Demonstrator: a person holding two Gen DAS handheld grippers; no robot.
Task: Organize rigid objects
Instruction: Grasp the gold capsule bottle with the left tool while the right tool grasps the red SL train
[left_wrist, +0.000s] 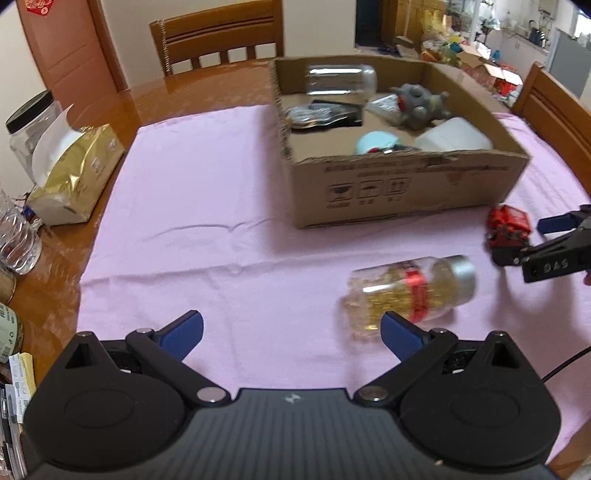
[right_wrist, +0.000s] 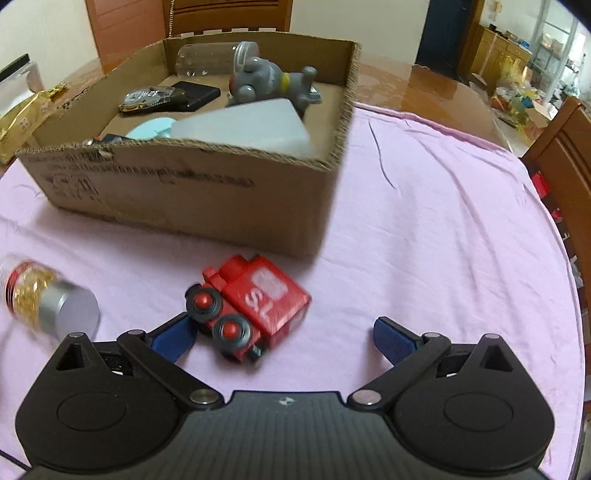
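Left wrist cam first: the left gripper (left_wrist: 291, 334) has its blue pads spread wide, nothing between them, hovering over the pink cloth (left_wrist: 192, 221). The clear bottle with gold bits (left_wrist: 410, 291) lies on its side just ahead of the right-hand pad, silver cap pointing away to the right, red band round the middle. It sits off to that side, not between the fingers. Further ahead and a bit right is the cardboard box (left_wrist: 402, 188), already holding an empty clear jar (left_wrist: 341, 82), a grey toy (left_wrist: 419, 103), a white container (left_wrist: 452, 137) and a pale blue round thing (left_wrist: 375, 142). Far right, the right gripper (left_wrist: 554, 240) pokes in, right next to the red toy train (left_wrist: 508, 225). Can't tell from here if it's touching. Off to the left there's a gold bag (left_wrist: 74, 177) on the wooden table (left_wrist: 177, 88).

Right wrist cam: the right gripper (right_wrist: 282, 338) is wide open too, gripping nothing. The red toy train (right_wrist: 247, 308) lies tipped over on the pink cloth (right_wrist: 443, 240), just ahead of the claw and nearer the left pad, its wheels about touching that pad. The bottle (right_wrist: 51, 304) is off to the left, cap toward the camera. The cardboard box (right_wrist: 184, 192) sits ahead and left, with the grey toy (right_wrist: 264, 81) and white container (right_wrist: 240, 127) inside. Everything's a bit motion-blurred.
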